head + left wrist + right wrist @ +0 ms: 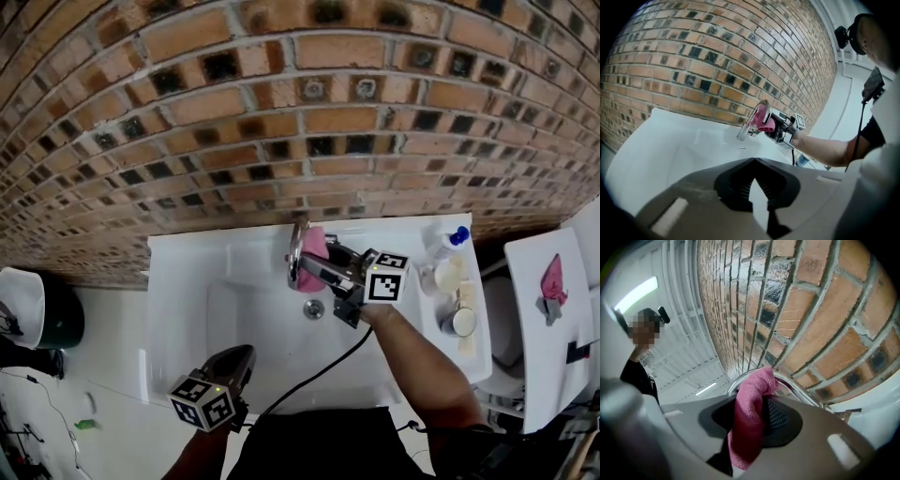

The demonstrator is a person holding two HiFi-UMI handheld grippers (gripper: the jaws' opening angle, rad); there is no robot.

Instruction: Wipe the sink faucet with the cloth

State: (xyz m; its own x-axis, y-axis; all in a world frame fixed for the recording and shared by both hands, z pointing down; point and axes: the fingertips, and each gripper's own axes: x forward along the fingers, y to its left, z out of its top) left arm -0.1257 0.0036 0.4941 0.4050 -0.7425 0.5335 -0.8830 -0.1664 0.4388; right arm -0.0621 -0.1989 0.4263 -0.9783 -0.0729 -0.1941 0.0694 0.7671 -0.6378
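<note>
Fingers (778, 417) of the right gripper (754, 423) are clenched on the pink cloth (746, 427). A fold of it sticks up past the tips and lies against the chrome curve of the faucet (801, 392). The loose end hangs down between the fingers toward the camera.

From the head view, the right gripper (325, 259) reaches in from the right, over the back of the white sink (178, 281). It presses the cloth (315, 244) on the right side of the arched faucet (296, 251), near the top of the arch. The spout end points down over the basin, above the drain (314, 307). A black cable (319, 370) trails from this gripper back toward the person.

The left gripper (244, 356) is low at the front edge of the sink, well apart from the faucet. In its own view the left gripper (755, 168) has its fingers closed tip to tip with nothing between them. It looks across the basin at the faucet (749, 127) and cloth (761, 119).

A brick wall (300, 103) stands directly behind the sink. The surface to the right of the basin carries a bottle with a blue cap (448, 242) and a small round tin (459, 322). Other pale items between them are too small to tell.
</note>
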